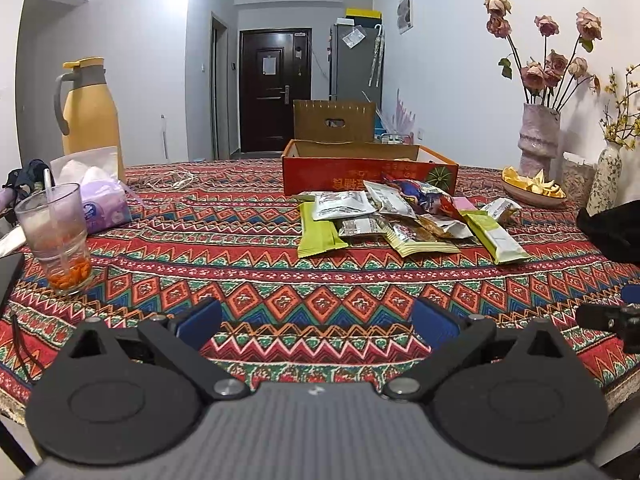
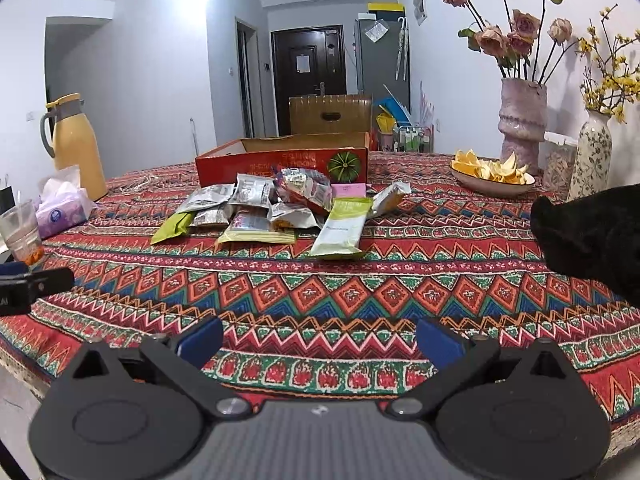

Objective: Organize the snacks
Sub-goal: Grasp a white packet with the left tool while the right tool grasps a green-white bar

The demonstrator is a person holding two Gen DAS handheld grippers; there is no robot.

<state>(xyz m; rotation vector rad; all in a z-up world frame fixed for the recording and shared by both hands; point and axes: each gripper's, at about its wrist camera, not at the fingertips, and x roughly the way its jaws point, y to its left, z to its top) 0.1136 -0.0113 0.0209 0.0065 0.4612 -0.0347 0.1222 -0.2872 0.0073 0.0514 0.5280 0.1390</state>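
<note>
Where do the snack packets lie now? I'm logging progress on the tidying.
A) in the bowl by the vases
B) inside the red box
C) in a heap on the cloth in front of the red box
C: the packets lie heaped on the cloth, in front of the red box.

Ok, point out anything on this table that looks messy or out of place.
The snack packets lie in a loose, overlapping heap on the patterned tablecloth, in front of the open red cardboard box rather than in it. Nothing looks spilled or damaged. Both grippers, left and right, are open and empty.
</note>
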